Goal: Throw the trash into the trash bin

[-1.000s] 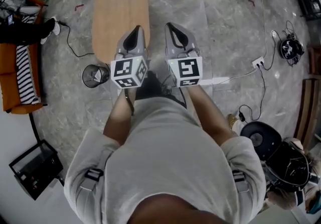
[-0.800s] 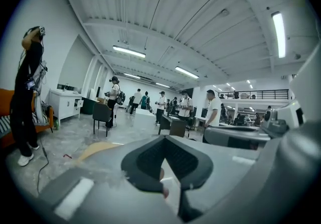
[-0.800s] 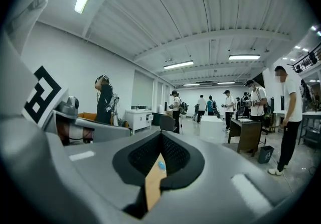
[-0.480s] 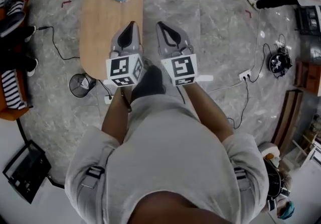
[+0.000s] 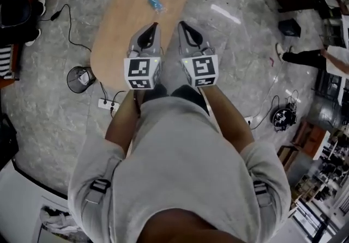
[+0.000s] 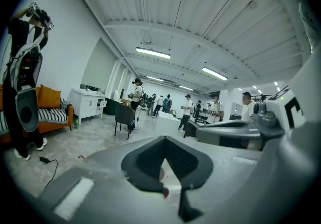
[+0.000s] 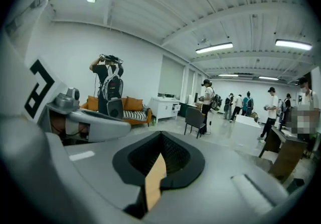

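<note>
Judged an approach step: the left gripper [image 5: 154, 26] and right gripper [image 5: 182, 25], both closed and empty, point toward the blue trash [image 5: 156, 2] on the oval table [image 5: 122, 35], so one must open over it before the floor bin [image 5: 80, 79].

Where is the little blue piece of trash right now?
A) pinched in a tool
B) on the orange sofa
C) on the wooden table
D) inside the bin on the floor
C: the blue trash lies on top of the wooden table, while the bin stands apart on the floor beside the table.
</note>
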Motion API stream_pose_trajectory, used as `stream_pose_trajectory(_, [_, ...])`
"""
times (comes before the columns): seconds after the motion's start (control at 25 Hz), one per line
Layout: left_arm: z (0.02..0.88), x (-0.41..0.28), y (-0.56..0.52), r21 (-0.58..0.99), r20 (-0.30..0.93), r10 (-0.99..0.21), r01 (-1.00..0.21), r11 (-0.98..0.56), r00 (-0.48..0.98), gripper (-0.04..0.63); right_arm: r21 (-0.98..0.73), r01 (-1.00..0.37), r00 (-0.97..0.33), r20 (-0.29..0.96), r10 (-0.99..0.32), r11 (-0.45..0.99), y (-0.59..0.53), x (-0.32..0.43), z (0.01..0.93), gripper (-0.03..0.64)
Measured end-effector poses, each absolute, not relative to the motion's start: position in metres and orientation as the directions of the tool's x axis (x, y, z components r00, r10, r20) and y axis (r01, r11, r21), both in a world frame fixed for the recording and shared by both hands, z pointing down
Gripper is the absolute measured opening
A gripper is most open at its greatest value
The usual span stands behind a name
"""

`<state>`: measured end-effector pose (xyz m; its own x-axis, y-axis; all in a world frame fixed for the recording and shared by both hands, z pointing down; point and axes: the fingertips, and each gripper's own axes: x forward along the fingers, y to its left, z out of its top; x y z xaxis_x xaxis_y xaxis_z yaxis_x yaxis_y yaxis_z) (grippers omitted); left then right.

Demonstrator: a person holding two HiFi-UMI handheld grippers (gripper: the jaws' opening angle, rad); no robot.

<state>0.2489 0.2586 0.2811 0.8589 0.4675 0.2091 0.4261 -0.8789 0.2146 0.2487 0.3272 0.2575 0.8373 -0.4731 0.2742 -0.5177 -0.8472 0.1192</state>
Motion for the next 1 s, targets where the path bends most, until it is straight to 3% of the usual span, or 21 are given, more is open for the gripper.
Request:
stream_pose_trajectory(0.28, [0.329, 0.267, 0.207, 0.273, 0.278, 0.314, 0.238, -0.932, 0.908, 0.015, 0.121, -0.681, 0.711, 0.345, -0.613, -0.722, 0.264, 0.281, 0.286, 0.008])
stream_pose_trajectory(0.56, [0.360, 0.298, 0.203, 0.285, 0.335, 0.233, 0.138, -0.949, 0.913, 0.015, 0.063, -0.742, 0.632, 0.398, -0.665, -0.668, 0.269, 0.318, 0.325, 0.008])
stream_pose_trajectory(1.0, [0.427, 0.402, 0.233, 0.289, 0.512, 0.154, -0.001, -0.957, 0.845, 0.015, -0.066, -0.782, 0.521, 0.477, -0.708, -0.620, 0.293, 0.421, 0.415, 0.008])
